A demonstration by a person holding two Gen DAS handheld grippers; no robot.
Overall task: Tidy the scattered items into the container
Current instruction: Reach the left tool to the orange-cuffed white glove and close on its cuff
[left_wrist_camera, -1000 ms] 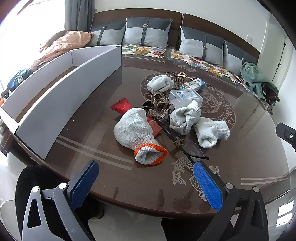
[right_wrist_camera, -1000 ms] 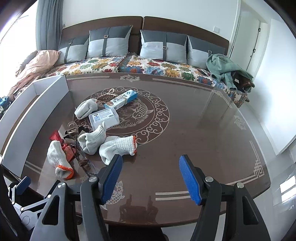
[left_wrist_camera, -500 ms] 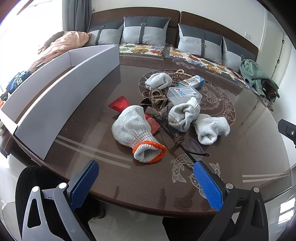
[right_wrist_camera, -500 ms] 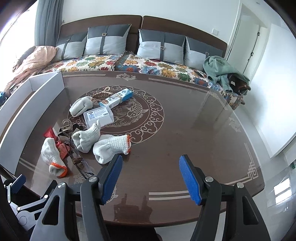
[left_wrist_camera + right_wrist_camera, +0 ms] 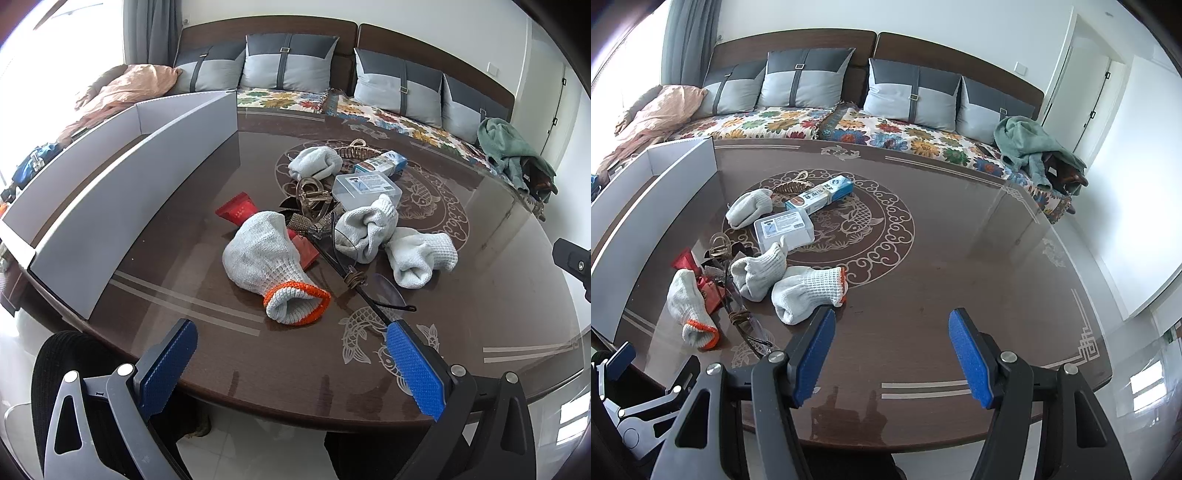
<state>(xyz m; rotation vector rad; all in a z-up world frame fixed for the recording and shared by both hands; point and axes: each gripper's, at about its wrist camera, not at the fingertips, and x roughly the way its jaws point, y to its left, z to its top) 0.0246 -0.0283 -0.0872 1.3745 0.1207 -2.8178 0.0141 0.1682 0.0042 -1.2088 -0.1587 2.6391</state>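
Here four work gloves (image 5: 271, 254), one clear case (image 5: 365, 186) and one toothpaste box (image 5: 820, 194) lie scattered; both hand-held grippers (image 5: 291, 363) (image 5: 890, 356) gape empty.

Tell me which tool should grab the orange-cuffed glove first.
Left. The left tool is open and points straight at the glove, with the white box on its side. The right tool faces bare table.

Both hand-held grippers (image 5: 291, 363) (image 5: 892, 356) agape, empty.
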